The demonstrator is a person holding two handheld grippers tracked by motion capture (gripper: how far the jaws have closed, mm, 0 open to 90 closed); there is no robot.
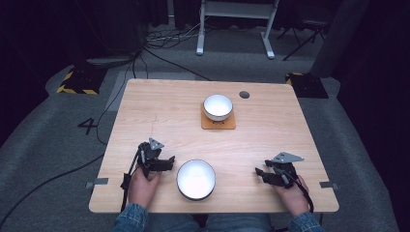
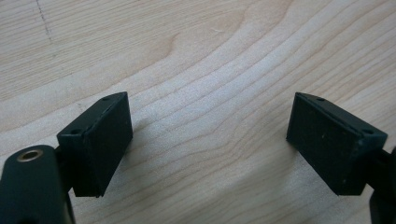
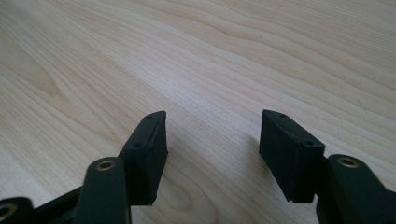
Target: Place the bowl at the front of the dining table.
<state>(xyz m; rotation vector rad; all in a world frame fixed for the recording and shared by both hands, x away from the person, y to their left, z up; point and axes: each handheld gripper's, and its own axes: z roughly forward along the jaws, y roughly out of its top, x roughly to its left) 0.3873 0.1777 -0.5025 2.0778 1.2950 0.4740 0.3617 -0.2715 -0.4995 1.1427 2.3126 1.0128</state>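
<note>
The white bowl (image 1: 196, 179) nearest you looks like glazed ceramic, so expect it to be stiff, fairly heavy for its size, slick on the outside and liable to chip or crack if you knock it against the table (image 1: 159, 106). Its rounded wall gives the pads little to bite on, so I would take it at the rim, one pad inside and one outside, or cradle it between both claws from opposite sides. It sits between your two claws: just beside the left claw (image 1: 170, 163), off toward its tip side with only a small gap, and well apart from the right claw (image 1: 259, 173), which points back toward it across bare wood. Your left claw stands wide open with nothing but wood grain between the pads (image 2: 100, 140), and your right claw (image 3: 212, 149) is also open and empty, its pads parted over the table. A second, smaller white bowl (image 1: 217, 107) rests on a brown coaster (image 1: 218, 123) farther ahead of both claws, well out of reach of either, and looks just as brittle
</note>
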